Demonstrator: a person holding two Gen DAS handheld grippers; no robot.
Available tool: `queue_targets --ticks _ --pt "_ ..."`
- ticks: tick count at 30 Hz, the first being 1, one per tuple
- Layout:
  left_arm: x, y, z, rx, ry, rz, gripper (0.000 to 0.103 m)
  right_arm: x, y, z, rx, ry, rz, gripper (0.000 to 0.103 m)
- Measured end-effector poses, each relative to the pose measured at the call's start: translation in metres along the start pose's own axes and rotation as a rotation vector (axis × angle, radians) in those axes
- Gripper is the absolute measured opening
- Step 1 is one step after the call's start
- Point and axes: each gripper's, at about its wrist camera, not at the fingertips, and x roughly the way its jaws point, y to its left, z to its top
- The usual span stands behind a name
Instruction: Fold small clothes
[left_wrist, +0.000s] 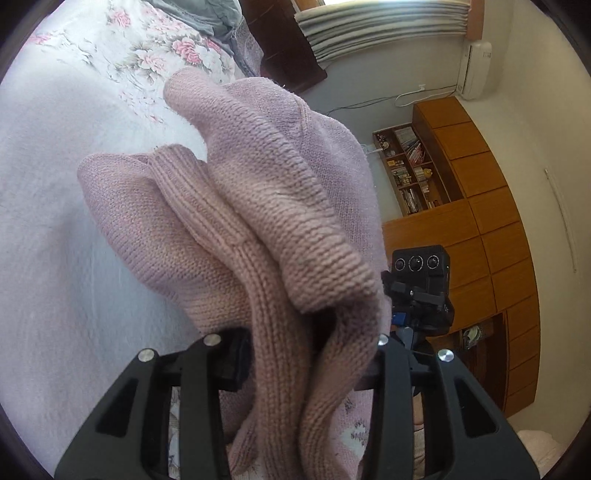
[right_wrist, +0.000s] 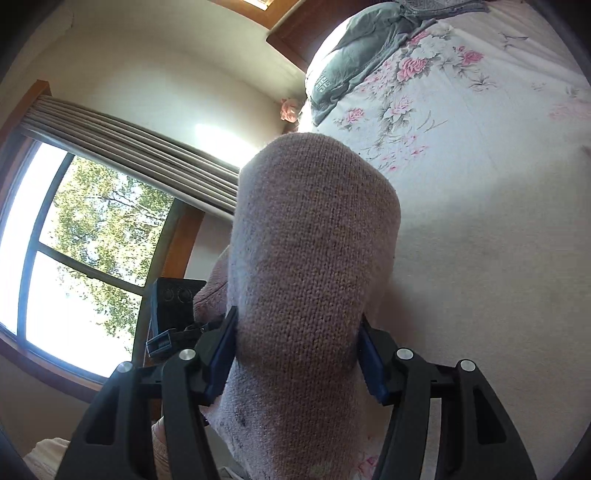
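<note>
Both grippers, left gripper (left_wrist: 306, 365) and right gripper (right_wrist: 297, 354), are pinching the pink knit sweater (left_wrist: 258, 206) at 6 o'clock, lifting it off the floral bed (left_wrist: 55, 184) (probably to let it hang straight for folding)

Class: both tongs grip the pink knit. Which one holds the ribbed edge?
The left tongs: the pink knit there shows ribbed bands, while the right tongs clamp plain knit.

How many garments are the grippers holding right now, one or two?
1, as far as shows: a pink knit sweater. The left gripper clamps one bunched part, the right gripper another. Fabric fills both views, so a second piece could be hidden.
</note>
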Motion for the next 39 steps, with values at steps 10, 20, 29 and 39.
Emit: queue_targets --ticks 10,20,29,39 --pt "0.034 0.028 -0.025 -0.08 0.0 0.146 0.047 0.007 -0.057 -0.023 0.066 -0.03 -0.029 0.067" --pt "-0.023 -0.02 -0.064 0.009 -0.065 0.35 0.059 -0.028 -0.031 -0.069 -0.007 0.002 -0.093 0.081" --pt "-0.032 -0.008 -0.119 -0.01 -0.086 0.491 0.06 -0.029 -0.051 -0.12 0.049 0.075 -0.134 0.047" --pt "-0.032 0.004 -0.127 -0.036 -0.106 0.59 0.063 -0.025 -0.029 -0.131 -0.056 0.072 -0.287 0.052"
